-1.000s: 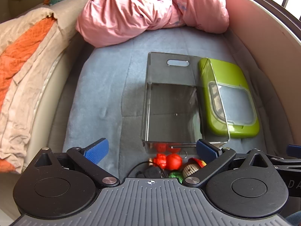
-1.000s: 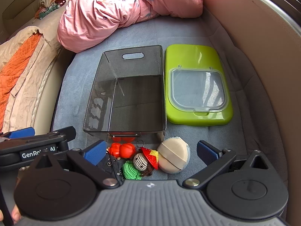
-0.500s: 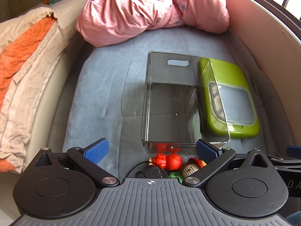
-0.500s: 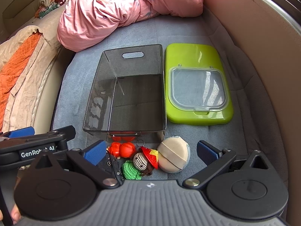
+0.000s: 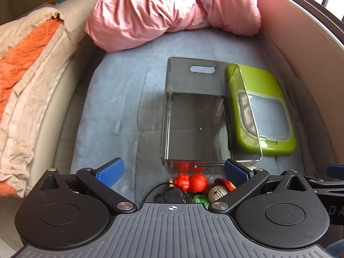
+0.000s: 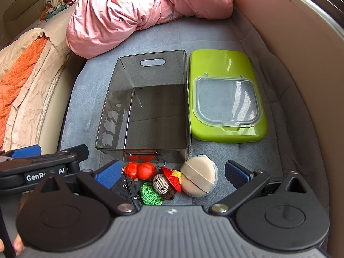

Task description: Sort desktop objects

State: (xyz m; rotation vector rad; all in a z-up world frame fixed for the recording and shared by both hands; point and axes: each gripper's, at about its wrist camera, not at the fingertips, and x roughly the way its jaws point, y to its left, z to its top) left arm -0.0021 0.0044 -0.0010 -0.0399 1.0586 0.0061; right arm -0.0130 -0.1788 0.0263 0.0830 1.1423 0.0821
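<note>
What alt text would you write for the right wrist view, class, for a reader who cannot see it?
The open right gripper hovers over small toys on a blue-grey blanket: a red rubber figure, a crocheted doll in green and a round beige puff. Beyond lie an empty smoky clear plastic bin and a lime-green lid.
</note>
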